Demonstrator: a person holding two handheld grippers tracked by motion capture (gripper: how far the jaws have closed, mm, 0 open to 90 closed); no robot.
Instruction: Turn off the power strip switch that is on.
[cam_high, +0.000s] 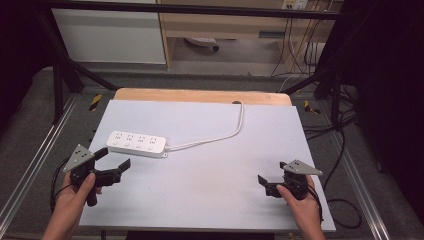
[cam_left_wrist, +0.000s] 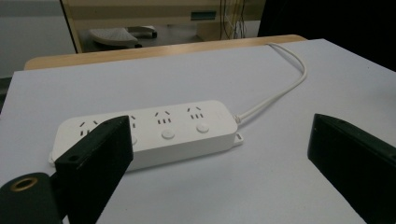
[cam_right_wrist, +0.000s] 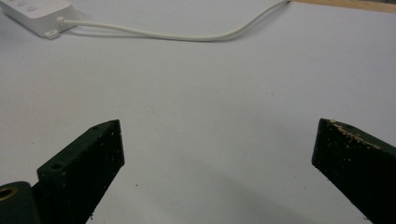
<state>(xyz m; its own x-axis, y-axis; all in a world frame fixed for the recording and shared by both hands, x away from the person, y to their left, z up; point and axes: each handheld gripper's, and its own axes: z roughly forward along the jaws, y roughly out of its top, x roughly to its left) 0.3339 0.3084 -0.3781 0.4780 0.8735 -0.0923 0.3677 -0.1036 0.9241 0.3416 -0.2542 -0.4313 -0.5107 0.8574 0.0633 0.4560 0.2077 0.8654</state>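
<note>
A white four-outlet power strip (cam_high: 138, 144) lay flat on the pale grey table surface (cam_high: 210, 170), just ahead of the left gripper (cam_high: 116, 158) and slightly toward the table's middle from it, apart from the jaws. That gripper, held in the person's left hand (cam_high: 80, 192), had its jaws spread wide with nothing between them; in the left gripper view the power strip (cam_left_wrist: 149, 133) sat beyond the left gripper (cam_left_wrist: 215, 154), its near end partly hidden behind one black jaw, with round switch buttons showing below the sockets. The strip's white cord (cam_high: 220, 135) ran from the end nearer the right gripper, curved across the surface and went over the far edge by the wooden strip (cam_high: 200, 96) of the table. The right gripper (cam_high: 272, 177), held in the right hand (cam_high: 300, 202), was well apart from the power strip, across the table from the left one, jaws likewise wide and empty. In the right gripper view the right gripper (cam_right_wrist: 217, 154) hovered over bare surface, with the cord (cam_right_wrist: 187, 35) and a corner of the strip (cam_right_wrist: 37, 14) far ahead.
</note>
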